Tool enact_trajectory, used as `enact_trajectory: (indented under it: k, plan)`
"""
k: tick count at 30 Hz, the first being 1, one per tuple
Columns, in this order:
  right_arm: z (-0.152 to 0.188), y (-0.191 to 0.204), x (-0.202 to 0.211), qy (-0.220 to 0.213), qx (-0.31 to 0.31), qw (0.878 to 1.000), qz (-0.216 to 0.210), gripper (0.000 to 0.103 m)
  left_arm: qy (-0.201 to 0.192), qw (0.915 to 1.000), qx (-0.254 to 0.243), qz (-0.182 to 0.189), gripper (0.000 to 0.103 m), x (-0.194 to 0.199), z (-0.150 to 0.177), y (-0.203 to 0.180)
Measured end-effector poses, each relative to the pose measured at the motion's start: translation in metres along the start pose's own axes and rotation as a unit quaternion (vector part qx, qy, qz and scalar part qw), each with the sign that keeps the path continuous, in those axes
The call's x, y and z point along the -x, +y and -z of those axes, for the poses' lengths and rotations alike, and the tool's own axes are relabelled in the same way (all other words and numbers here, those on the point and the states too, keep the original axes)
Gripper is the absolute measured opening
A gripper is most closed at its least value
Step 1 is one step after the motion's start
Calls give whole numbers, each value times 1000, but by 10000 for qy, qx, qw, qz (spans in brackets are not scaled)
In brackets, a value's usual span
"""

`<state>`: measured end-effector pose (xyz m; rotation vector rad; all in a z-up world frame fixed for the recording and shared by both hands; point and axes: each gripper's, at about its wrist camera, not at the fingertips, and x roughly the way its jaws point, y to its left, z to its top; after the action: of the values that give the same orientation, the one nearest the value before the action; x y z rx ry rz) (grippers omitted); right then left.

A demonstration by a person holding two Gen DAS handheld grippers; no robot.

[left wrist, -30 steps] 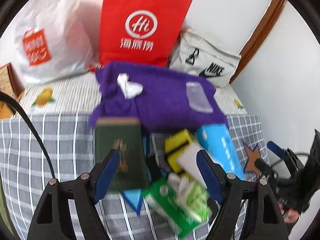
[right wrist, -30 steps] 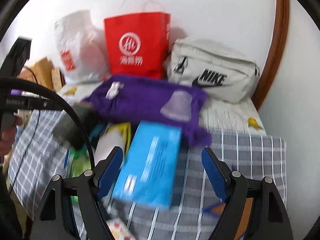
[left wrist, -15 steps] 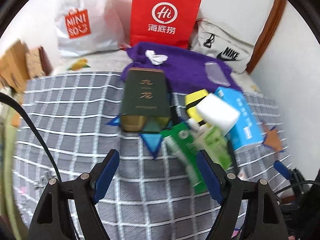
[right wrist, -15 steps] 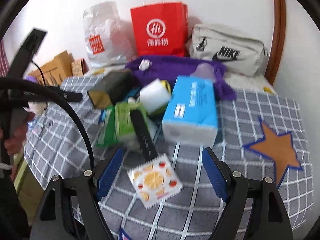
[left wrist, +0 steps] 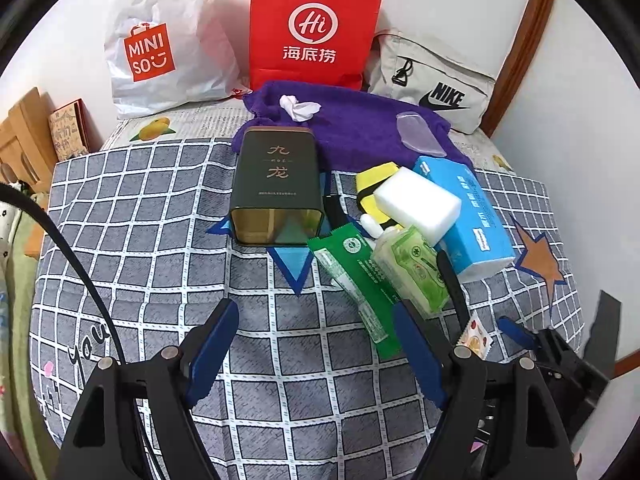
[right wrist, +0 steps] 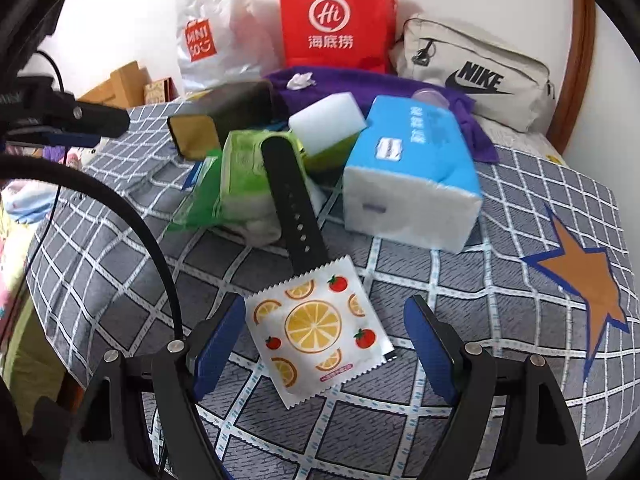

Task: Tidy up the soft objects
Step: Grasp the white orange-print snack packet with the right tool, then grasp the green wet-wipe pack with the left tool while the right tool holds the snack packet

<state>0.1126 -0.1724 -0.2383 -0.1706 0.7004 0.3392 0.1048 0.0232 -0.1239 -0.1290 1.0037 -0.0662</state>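
Both wrist views have changed since the earlier frames: the left view, which a second ago sat close over the green tin and purple cloth, now takes in a wide stretch of the grey checked bedcover (left wrist: 132, 216); the right view has dropped toward the cover, and the fruit-print sachet (right wrist: 318, 330), unseen a second ago, now lies between its fingers.

Left gripper (left wrist: 316, 344): jaws wide apart, nothing between them, only bare cover below. Right gripper (right wrist: 325, 338): jaws wide apart, the sachet flat on the cover between them, pads clear of it on both sides.

Pile of soft items, mid-cover:
- blue tissue pack (right wrist: 412, 176), on the right side of the pile.
- white sponge block (left wrist: 418, 204), resting on the yellow sponge (left wrist: 374, 184) and leaning against the tissue pack.
- green wet-wipe pack (left wrist: 414, 270), just in front of the sponge block; black strap (right wrist: 292, 200) lies across it, its end touching the sachet's top edge.
- long green packet (left wrist: 352, 280), beside the wipes.
- dark green tin (left wrist: 278, 188) on its side, left of the pile.

Behind: purple cloth (left wrist: 360, 128) with a crumpled white tissue (left wrist: 299, 107) on it; white Miniso bag (left wrist: 160, 40), red paper bag (left wrist: 314, 24) and grey Nike bag (left wrist: 434, 80) against the wall.
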Motion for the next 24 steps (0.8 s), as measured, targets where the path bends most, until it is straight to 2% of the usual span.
enact_trajectory:
  k: [3,5,6,9,12,24]
  plan:
    - [2,1,-8,154,-41,9999,59,81,-3,10000,-79,-12,78,1,4,-2]
    - [4,-1,-10,203,-102,9997,38,70,-49,9999,-143,-62,78,1,6,-4]
    - [4,-2,-10,210,-130,9997,-15,59,-44,9998,-177,-76,78,1,7,-4]
    - [5,-6,-9,212,-229,9994,-117,52,-16,9997,-223,-43,78,0,8,-6]
    - [4,-6,-6,163,-230,9996,-20,52,-26,9998,-190,-57,78,1,8,-7]
    - [-13,-7,41,-413,-253,9987,-133,52,-114,9998,-156,21,78,3,8,-12]
